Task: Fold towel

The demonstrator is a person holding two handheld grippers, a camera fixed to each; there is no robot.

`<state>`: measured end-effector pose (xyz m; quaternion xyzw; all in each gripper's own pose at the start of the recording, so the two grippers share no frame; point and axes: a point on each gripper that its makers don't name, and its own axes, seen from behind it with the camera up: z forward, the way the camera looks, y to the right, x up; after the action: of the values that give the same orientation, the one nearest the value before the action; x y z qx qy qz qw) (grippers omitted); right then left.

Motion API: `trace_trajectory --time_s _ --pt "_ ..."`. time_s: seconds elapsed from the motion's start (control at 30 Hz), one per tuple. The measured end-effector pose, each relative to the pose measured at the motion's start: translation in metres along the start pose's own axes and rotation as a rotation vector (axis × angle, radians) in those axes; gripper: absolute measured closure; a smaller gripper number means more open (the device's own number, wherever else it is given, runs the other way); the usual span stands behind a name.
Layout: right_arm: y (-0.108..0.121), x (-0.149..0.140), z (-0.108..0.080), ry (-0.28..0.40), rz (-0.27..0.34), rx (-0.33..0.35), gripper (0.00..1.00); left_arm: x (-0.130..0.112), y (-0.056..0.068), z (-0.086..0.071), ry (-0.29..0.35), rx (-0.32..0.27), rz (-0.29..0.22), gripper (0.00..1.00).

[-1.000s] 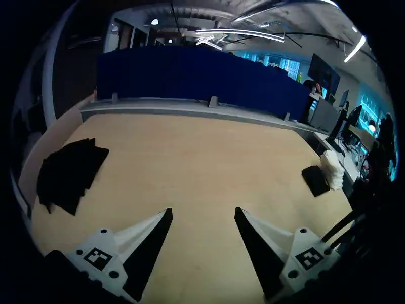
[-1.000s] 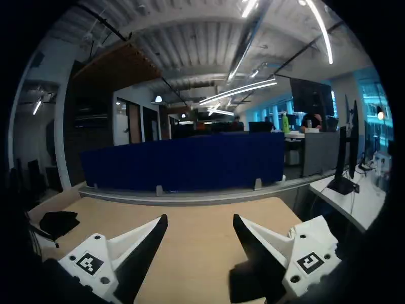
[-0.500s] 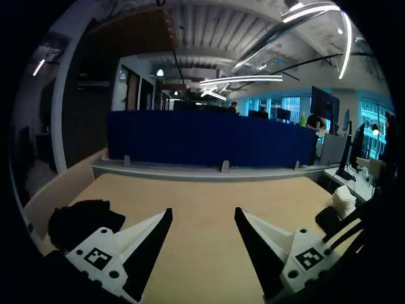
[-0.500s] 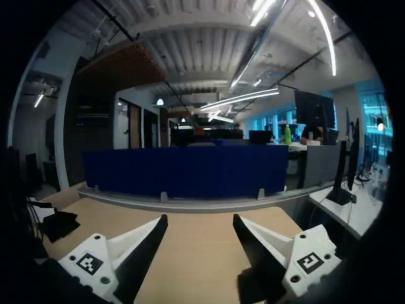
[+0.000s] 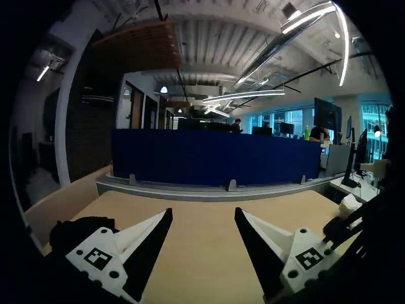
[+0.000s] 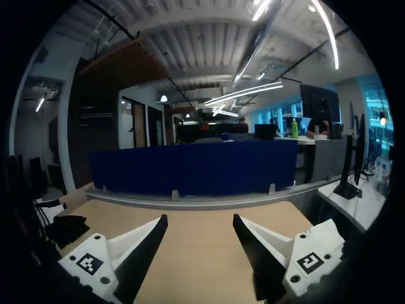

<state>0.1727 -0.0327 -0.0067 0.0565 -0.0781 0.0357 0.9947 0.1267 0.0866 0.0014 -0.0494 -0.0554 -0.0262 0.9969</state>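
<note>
A crumpled black towel (image 5: 76,230) lies on the wooden table (image 5: 202,238) at the near left, partly hidden behind my left finger. My left gripper (image 5: 202,213) is open above the table with nothing between its fingers. In the right gripper view the same black towel (image 6: 66,228) lies at the far left edge of the table (image 6: 200,238). My right gripper (image 6: 200,219) is open too, holding nothing, well to the right of the towel.
A blue divider (image 5: 217,157) on a grey rail closes the table's far edge. At the right edge sit a white folded cloth (image 5: 349,205) and a dark folded piece (image 5: 335,228). A monitor (image 6: 349,167) stands on the neighbouring desk to the right.
The left gripper has tilted up from looking down at the table to looking level, so the black towel has dropped low in its view. The right gripper has barely shifted. Both stay open.
</note>
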Motion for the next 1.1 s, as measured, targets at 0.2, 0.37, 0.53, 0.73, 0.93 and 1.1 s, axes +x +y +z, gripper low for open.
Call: trace_trajectory --time_s 0.2,0.37,0.53,0.73,0.93,1.1 --pt "-0.008 0.002 0.005 -0.032 0.050 0.005 0.00 0.006 -0.011 0.004 0.058 0.020 0.023 0.10" --pt "-0.006 0.003 0.014 -0.050 0.087 -0.030 0.00 -0.004 -0.025 0.001 0.083 0.042 0.044 0.10" --pt "-0.008 0.003 0.022 -0.058 0.100 -0.050 0.00 -0.023 -0.044 -0.002 0.093 0.067 0.064 0.10" --pt "-0.012 -0.006 0.033 -0.067 0.082 -0.073 0.00 -0.049 -0.063 -0.002 0.103 0.082 0.063 0.10" --pt "-0.027 -0.028 0.039 -0.078 0.081 -0.058 0.00 -0.082 -0.077 0.003 0.110 0.088 0.042 0.10" --pt "-0.033 -0.043 0.043 -0.095 0.056 -0.055 0.00 -0.105 -0.087 0.006 0.108 0.106 0.041 0.10"
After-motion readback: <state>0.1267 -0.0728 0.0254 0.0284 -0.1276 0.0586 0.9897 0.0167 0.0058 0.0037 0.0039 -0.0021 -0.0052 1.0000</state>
